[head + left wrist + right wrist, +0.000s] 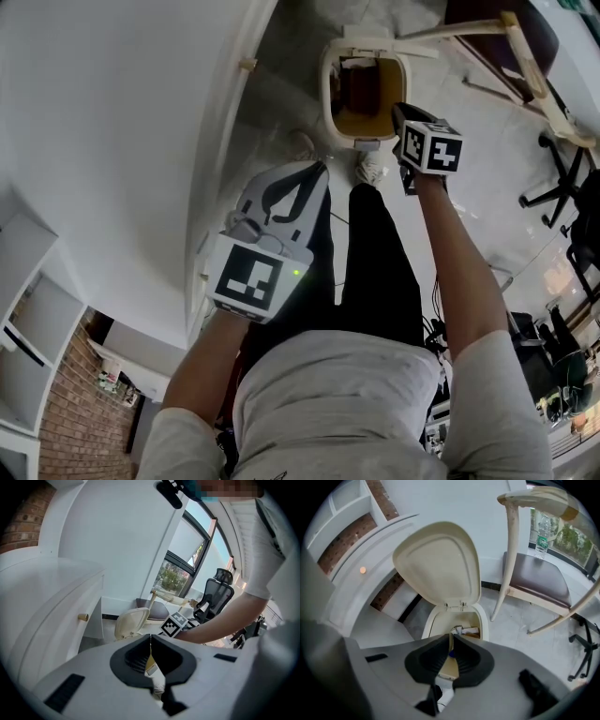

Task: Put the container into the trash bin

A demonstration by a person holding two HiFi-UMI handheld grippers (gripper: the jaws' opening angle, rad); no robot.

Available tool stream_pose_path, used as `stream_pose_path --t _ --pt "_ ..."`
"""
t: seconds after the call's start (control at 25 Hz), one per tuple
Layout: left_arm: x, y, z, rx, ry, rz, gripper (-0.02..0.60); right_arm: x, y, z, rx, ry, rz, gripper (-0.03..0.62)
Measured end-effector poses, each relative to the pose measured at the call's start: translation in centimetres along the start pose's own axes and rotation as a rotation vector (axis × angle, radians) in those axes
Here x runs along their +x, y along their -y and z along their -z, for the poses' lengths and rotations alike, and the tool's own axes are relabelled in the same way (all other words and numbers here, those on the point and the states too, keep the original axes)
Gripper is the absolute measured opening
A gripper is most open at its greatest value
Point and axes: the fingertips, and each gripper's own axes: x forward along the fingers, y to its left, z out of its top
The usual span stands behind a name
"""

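Left gripper (150,637), right gripper (451,636) both pressed together; right seemingly over open trash bin (484,620)

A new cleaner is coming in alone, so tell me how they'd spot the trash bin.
Find the curved white counter; on the floor between it and the wooden chair stands the trash bin. It is the only cream tub there, its oval lid flipped up and rubbish showing inside.
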Motion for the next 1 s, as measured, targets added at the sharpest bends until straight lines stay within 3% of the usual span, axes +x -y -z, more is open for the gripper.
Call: stream_pose_path --t 0.28,1.0 --pt "-1.5 1.2 -2.2 0.013 0.022 -0.009 0.018 -4.2 -1.5 -0.5 -0.074 0.002 -0.076 0.035" --pt "-5.7 4.7 -5.8 -0.009 0.048 -0.045 0.018 -20.9 -8.0 -4.1 -0.148 0.156 -0.211 0.031"
